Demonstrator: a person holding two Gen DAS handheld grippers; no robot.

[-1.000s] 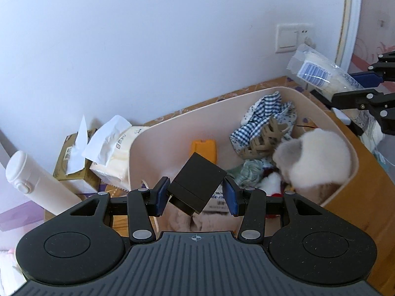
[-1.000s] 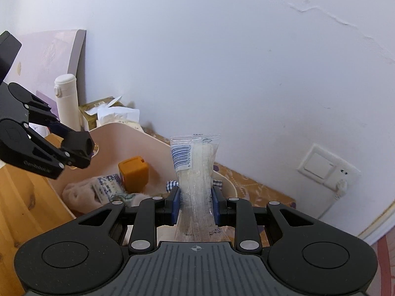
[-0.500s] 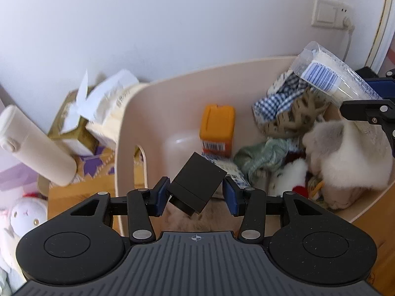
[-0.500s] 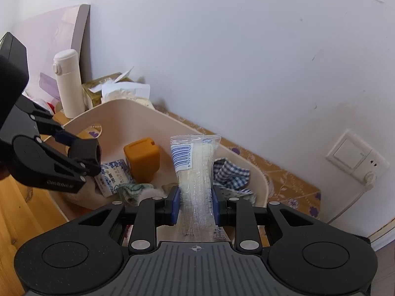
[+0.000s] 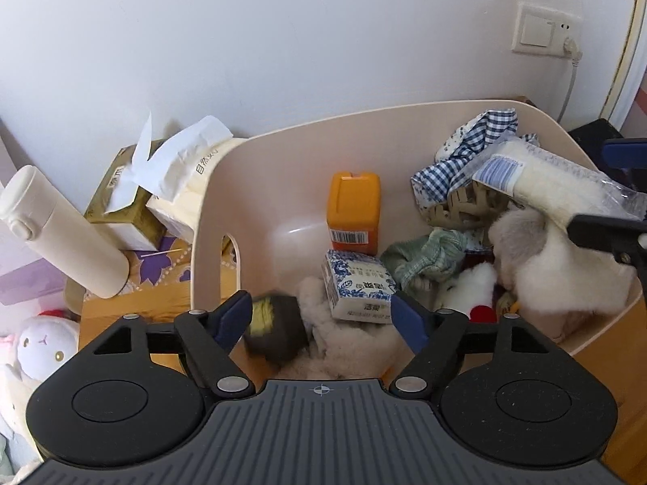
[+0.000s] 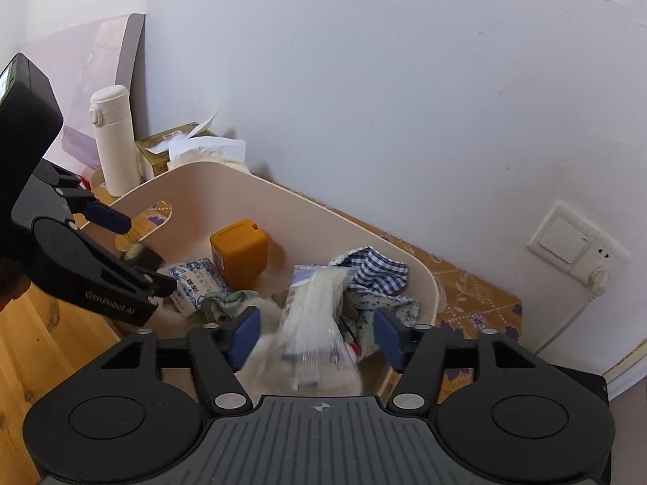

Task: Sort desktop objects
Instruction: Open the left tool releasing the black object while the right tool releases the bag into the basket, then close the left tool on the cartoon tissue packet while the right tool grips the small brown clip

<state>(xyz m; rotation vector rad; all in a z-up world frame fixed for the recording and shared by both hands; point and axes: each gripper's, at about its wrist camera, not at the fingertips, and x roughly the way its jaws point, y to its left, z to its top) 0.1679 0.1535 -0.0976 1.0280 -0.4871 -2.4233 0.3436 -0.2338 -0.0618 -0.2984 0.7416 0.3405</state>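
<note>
The left tool (image 5: 321, 319) hangs over the near end of the beige bin (image 5: 404, 117), its jaws spreading wide; a blurred dark box (image 5: 275, 331) lies in the bin just inside the left pad, free of both pads, on a woolly cloth (image 5: 356, 347). Just ahead of this tool sits a blue-and-white tissue pack (image 5: 358, 285), and beyond that an orange box (image 5: 355, 212) stands against the far wall of the bin. To its right lie a green cloth (image 5: 428, 256), a checked cloth (image 5: 465, 161) and a white plush (image 5: 566, 275). Left of the bin, on the tabletop (image 5: 133, 303), are a white flask (image 5: 60, 230) and tissue boxes (image 5: 137, 202). The right tool (image 6: 315, 337) is over the other end of the bin (image 6: 283, 194), jaws also opening; the clear bag (image 6: 311, 315) of white stuff sits between its pads, blurred and touching neither, resting on the pile in the bin. In that view the left tool (image 6: 139, 250) shows ahead and to the left, with the dark box (image 6: 139, 256) between its fingers.
</note>
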